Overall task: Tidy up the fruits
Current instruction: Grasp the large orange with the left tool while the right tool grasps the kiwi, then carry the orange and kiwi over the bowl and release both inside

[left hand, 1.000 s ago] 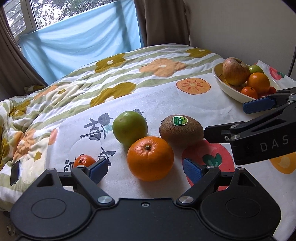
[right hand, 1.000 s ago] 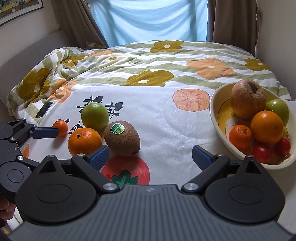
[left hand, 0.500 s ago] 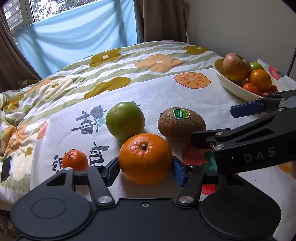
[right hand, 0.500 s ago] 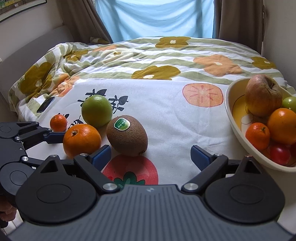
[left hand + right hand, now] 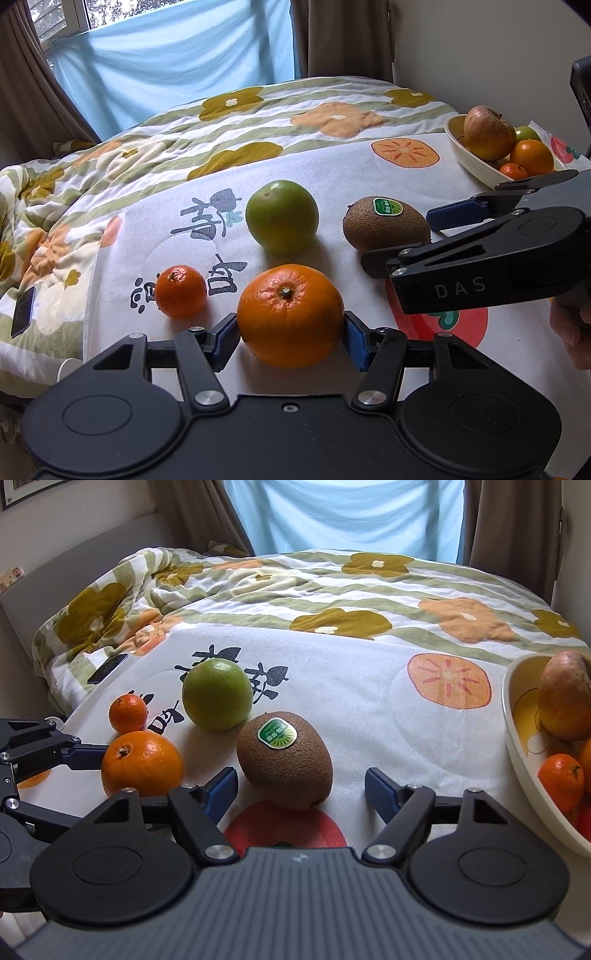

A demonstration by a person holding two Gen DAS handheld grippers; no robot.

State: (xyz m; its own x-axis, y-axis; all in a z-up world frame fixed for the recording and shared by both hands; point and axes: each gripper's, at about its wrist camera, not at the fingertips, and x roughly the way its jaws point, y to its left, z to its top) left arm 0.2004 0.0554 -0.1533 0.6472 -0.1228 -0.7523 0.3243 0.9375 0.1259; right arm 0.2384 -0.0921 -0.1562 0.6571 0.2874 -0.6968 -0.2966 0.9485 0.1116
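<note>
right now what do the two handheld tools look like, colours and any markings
Both are matte black plastic with round discs on the body, silver screws at the linkage pivots and blue pads on the fingers. The left tool has a smooth black body; the right tool has a ribbed grey one, and its side reads DAS in pale letters.

Your left tongs (image 5: 290,338) are matt black plastic with blue pads, pressed on a dimpled, glossy orange (image 5: 290,314). The kiwi (image 5: 283,759) looks fuzzy and dull, with a shiny sticker. The bed (image 5: 369,686) wears soft printed cloth. The bowl (image 5: 524,746) is smooth and glazed.
</note>
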